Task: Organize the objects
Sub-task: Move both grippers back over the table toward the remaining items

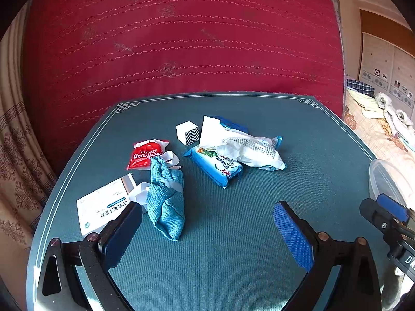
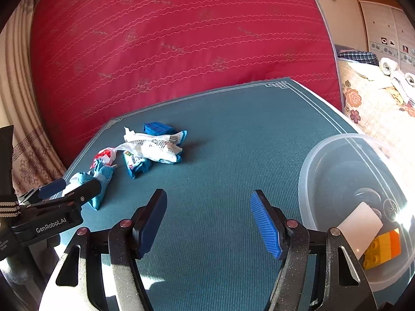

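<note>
With both of my grippers hovering over the teal table mat (image 1: 233, 233), nothing is in either one right now. My left gripper (image 1: 207, 223) has its jaws spread wide with only bare mat between the blue pads, and my right gripper (image 2: 208, 223) sits at a medium spread, also with nothing between the pads. The clutter is bunched up on the left half of the table. Nearest my left gripper is a crumpled blue cloth (image 1: 166, 199), just beside the left finger, and a white medicine box (image 1: 103, 207) lies partly hidden behind that finger. A bit farther off is a red glue packet (image 1: 145, 155), touching the far end of the cloth. To the right of that there's a blue snack pack (image 1: 215, 168) with a crinkled white wrapper (image 1: 249, 147) lying against it, and behind those something blue that I can't really make out. A little white cube with a zigzag pattern (image 1: 188, 132) stands at the far side, between the glue packet and the wrapper. Over on the right edge of the table is the clear plastic tub (image 2: 324, 155), just beside my right gripper, and inside it I can see a white card (image 2: 360, 223) and a yellow and orange toy brick (image 2: 384, 246). Behind the table a big red quilted mattress (image 1: 181, 39) fills the background.
</note>
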